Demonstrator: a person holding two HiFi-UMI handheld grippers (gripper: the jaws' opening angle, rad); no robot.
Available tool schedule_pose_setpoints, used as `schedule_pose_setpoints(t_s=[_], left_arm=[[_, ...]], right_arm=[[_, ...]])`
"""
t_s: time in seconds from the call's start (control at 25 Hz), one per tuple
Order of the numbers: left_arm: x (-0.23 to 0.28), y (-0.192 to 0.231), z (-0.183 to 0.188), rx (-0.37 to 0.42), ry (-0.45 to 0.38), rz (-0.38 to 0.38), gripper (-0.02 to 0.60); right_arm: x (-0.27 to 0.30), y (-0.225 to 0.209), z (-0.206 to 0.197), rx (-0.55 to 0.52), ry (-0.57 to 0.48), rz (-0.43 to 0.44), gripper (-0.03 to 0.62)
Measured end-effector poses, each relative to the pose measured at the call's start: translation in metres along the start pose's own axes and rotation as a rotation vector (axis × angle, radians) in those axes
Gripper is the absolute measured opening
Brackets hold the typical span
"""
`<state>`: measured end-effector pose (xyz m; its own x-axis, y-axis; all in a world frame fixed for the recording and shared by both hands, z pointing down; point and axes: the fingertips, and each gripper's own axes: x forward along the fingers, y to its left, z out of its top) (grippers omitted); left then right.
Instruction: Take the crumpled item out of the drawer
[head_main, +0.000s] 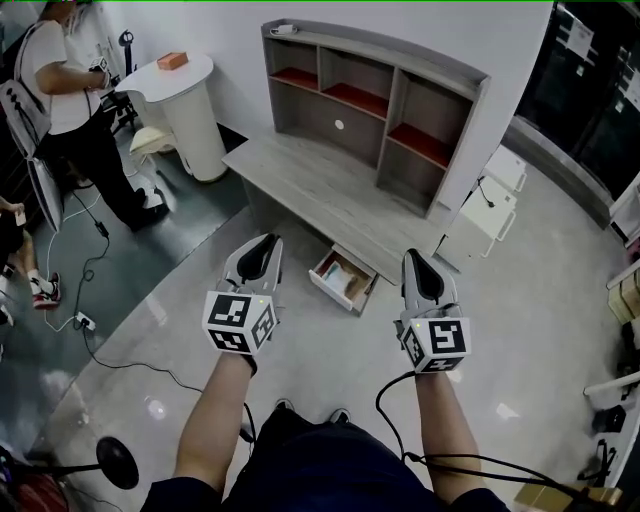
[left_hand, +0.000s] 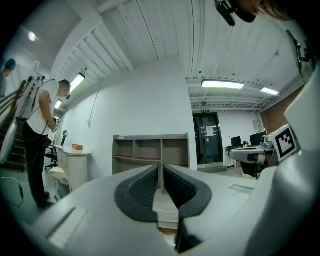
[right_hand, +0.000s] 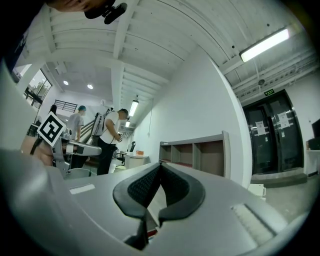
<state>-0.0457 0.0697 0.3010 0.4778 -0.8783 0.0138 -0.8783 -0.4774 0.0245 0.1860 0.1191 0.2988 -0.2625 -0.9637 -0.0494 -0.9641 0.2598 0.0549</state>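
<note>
A small wooden drawer (head_main: 322, 266) stands pulled out from under the grey desk (head_main: 310, 180), low near the floor. Pale and teal contents (head_main: 349, 280) lie inside it, too small to make out a crumpled item. My left gripper (head_main: 262, 244) hovers just left of the drawer, shut with nothing in it. My right gripper (head_main: 417, 258) hangs just right of the drawer, also shut and empty. In the left gripper view the pads (left_hand: 145, 186) meet at the tip of the left gripper (left_hand: 160, 168). The right gripper (right_hand: 160, 165) points at the shelf unit with its jaws closed.
A grey shelf unit (head_main: 372, 98) stands on the desk. White cabinets (head_main: 492, 205) sit to its right. At the left are a white round stand (head_main: 188, 105) with an orange box (head_main: 172, 60) and a person (head_main: 62, 95). Cables (head_main: 98, 300) cross the floor.
</note>
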Motion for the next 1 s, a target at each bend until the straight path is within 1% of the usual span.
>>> schedule_pose_setpoints(t_s=[0.24,0.48,0.68,0.88,1.0], left_arm=[[-0.004,-0.006,-0.008,-0.006,0.011,0.039,0.036],[0.009,0.002,-0.012,-0.012,0.028,0.057,0.035],[0.033,0.012,-0.025,-0.020,0.043,0.036,0.035],[0.073,0.031,-0.045,-0.004,0.066,-0.008,0.035],[0.099,0.043,-0.062,-0.033,0.098,-0.051,0.035]], right_arm=[[0.000,-0.013,-0.014,0.020,0.022,0.022,0.006],[0.016,-0.015,-0.023,0.030,0.044,0.052,0.006],[0.037,-0.018,-0.038,0.035,0.078,0.048,0.006],[0.074,-0.007,-0.069,0.034,0.154,0.054,0.006],[0.101,-0.001,-0.087,0.019,0.206,0.053,0.006]])
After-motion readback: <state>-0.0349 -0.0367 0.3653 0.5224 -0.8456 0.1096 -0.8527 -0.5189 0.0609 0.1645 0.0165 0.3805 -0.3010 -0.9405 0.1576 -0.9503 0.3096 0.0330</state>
